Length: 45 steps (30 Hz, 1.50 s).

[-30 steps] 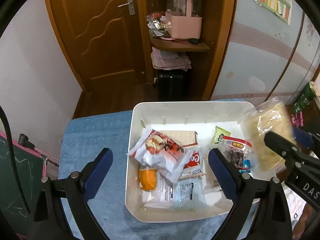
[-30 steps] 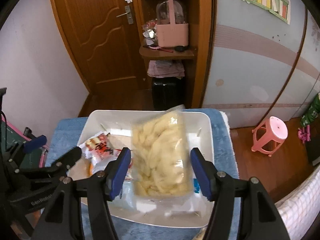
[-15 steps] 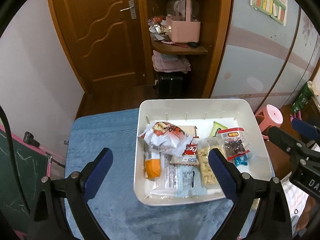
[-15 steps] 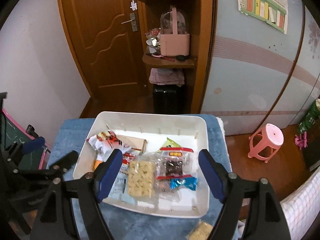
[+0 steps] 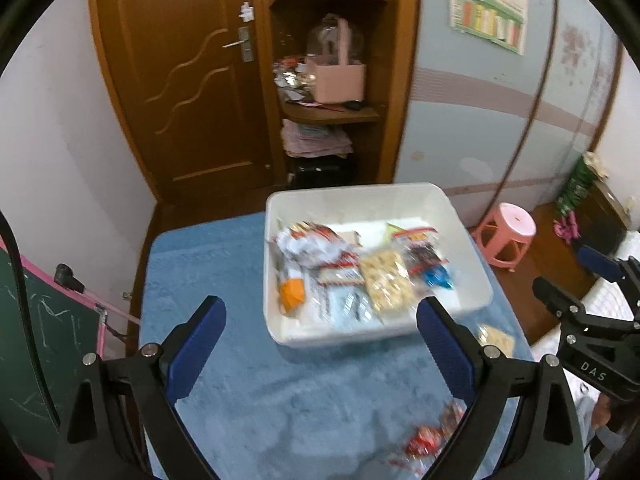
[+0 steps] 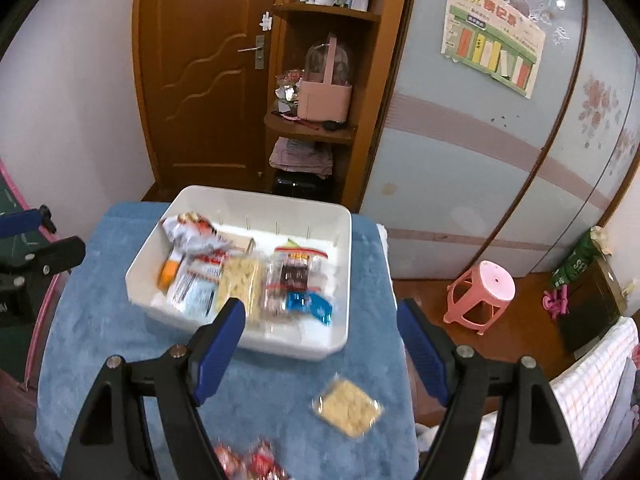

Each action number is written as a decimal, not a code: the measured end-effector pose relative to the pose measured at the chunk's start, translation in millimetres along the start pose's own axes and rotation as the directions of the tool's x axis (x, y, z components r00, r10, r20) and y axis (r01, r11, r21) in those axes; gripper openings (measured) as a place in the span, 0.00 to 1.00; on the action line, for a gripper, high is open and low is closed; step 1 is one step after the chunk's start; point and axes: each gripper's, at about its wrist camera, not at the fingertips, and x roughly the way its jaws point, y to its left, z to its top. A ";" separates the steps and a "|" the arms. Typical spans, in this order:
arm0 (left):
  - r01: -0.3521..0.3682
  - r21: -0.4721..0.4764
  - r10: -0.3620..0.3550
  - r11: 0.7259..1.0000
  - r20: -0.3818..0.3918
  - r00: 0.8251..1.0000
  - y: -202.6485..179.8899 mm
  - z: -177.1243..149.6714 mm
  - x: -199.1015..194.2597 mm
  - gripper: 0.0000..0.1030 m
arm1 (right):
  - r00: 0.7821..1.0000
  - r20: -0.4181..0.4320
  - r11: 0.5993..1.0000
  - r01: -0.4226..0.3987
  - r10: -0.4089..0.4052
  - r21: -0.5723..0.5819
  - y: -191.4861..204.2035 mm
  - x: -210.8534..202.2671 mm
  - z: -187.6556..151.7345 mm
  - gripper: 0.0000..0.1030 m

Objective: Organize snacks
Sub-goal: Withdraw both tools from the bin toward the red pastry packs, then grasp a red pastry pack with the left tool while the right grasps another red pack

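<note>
One white tray point(image 6: 338, 276) of snacks on the blue-covered bench point(image 6: 104, 328); both grippers empty, fingers spread.

The tray holds about seven packets. Outside it lie a cracker packet point(image 6: 347, 407) near the bench's right edge and red wrapped sweets point(image 6: 250, 462) at the near edge. The left gripper point(image 5: 320, 344) and right gripper point(image 6: 320, 344) hang over open cloth. One pink stool point(image 6: 482, 292) stands off the right edge.

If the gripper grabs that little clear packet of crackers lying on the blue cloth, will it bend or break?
The cracker packet looks flat and thin, so it is probably light. Its clear wrapper looks slick, so it may slide on the blue cloth or slip between the pads. The pale squares inside look like brittle crackers, so a hard squeeze would likely crack them.
</note>
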 end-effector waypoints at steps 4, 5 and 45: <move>0.069 0.029 -0.068 0.997 -0.030 0.997 -15.5 -33.6 -7.9 0.93 | 0.998 0.004 0.998 -0.060 0.060 0.010 -7.5 -17.4 -33.4 0.77; 0.082 0.035 -0.081 0.996 -0.034 0.996 -18.1 -41.3 -8.8 0.93 | 0.997 0.004 0.997 -0.073 0.073 0.009 -8.3 -20.0 -42.5 0.76; 0.203 0.029 -0.189 0.979 -0.252 0.949 -86.0 -227.3 132.1 0.93 | 0.897 -0.202 0.886 -0.311 0.394 0.345 30.3 107.4 -190.8 0.54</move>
